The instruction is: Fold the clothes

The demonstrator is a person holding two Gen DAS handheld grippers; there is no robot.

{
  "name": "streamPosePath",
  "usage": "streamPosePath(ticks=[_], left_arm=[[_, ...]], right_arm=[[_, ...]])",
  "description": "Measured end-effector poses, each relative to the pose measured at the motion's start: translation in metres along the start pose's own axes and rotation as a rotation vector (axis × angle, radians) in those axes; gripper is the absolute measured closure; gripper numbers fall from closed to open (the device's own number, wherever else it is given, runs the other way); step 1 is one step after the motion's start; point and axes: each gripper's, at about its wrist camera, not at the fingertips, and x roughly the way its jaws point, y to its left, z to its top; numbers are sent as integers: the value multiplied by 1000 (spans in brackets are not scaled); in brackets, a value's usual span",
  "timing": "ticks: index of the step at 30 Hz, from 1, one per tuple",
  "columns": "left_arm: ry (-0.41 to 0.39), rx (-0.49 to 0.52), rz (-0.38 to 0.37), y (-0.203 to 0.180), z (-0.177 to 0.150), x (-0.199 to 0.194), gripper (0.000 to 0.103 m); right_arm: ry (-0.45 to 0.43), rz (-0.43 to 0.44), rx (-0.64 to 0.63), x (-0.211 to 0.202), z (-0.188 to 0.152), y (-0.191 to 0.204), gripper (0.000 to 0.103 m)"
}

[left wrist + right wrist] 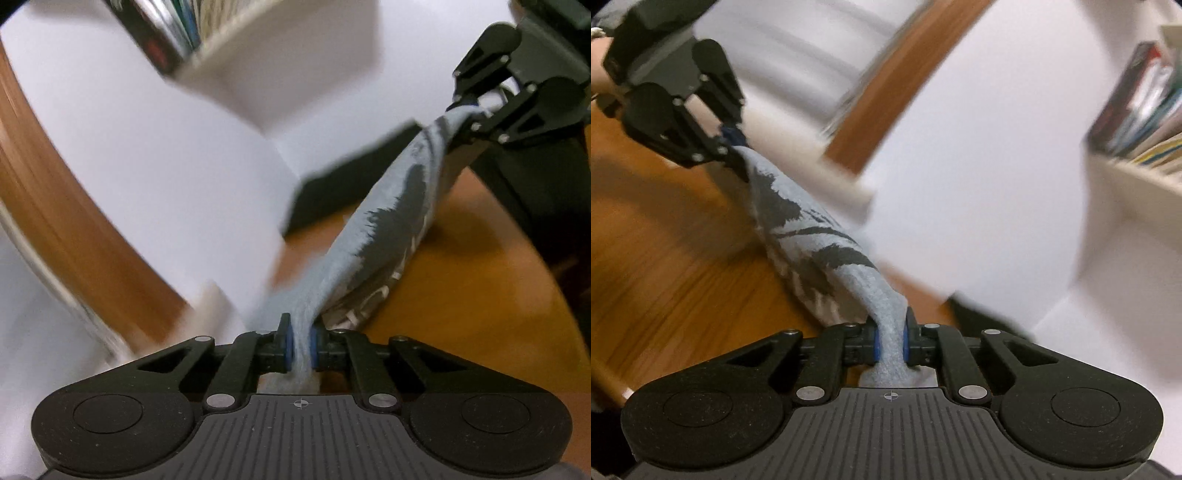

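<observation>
Between our two claws hangs a pale blue-grey sock (391,225) with dark grey jagged patterning, pulled into a long band above the orange-brown wooden worktop (472,280) and touching it nowhere that we can see. At the left end, our left claw (300,345) is clamped on the plain blue part, its blue pads pressing the fabric from both sides. At the right end, our right claw (891,341) is likewise closed tight on the cloth, which bunches up behind the pads.

A white shelf (1134,173) on the wall holds a row of books (1137,110), all blurred.

From the left wrist we see a dark flat object (332,192) lying on the worktop beyond the sock; what it is we cannot tell. From the right wrist we see a hand (600,66) behind the left claw, and the sock's dark blue edge at its tips.
</observation>
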Motion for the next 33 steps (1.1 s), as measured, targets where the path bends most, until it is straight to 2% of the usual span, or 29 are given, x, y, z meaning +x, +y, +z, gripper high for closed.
streamPosePath(ticks=[3,9,12,14,15,17,18,20,22,27,33], left_arm=[[-50,0,35,24,42,-25,93],[-144,-2,102,72,125,-73,93],[-103,-51,71,89,126,-41,93],[-61,-99,36,101,120,-8,92],[-10,-141,11,107,109,20,86],[93,-223,-32,118,88,78,63],[153,-254,-20,118,71,107,53],[248,-310,-30,116,39,155,57],[275,-356,-77,110,16,178,57],[286,-406,-114,97,-6,198,54],[264,-432,-140,77,-12,210,52]], right_arm=[[-67,-58,9,-18,37,-49,93],[-138,-71,27,-41,106,-131,93],[-111,-43,32,-12,116,-154,92],[-73,-15,39,28,112,-164,91],[-45,5,49,51,109,-169,89],[51,54,94,105,95,-176,64],[84,52,116,129,86,-177,61],[106,40,161,158,65,-174,60],[125,101,204,170,44,-171,60],[191,184,203,170,1,-158,56],[246,295,280,158,-33,-141,52]])
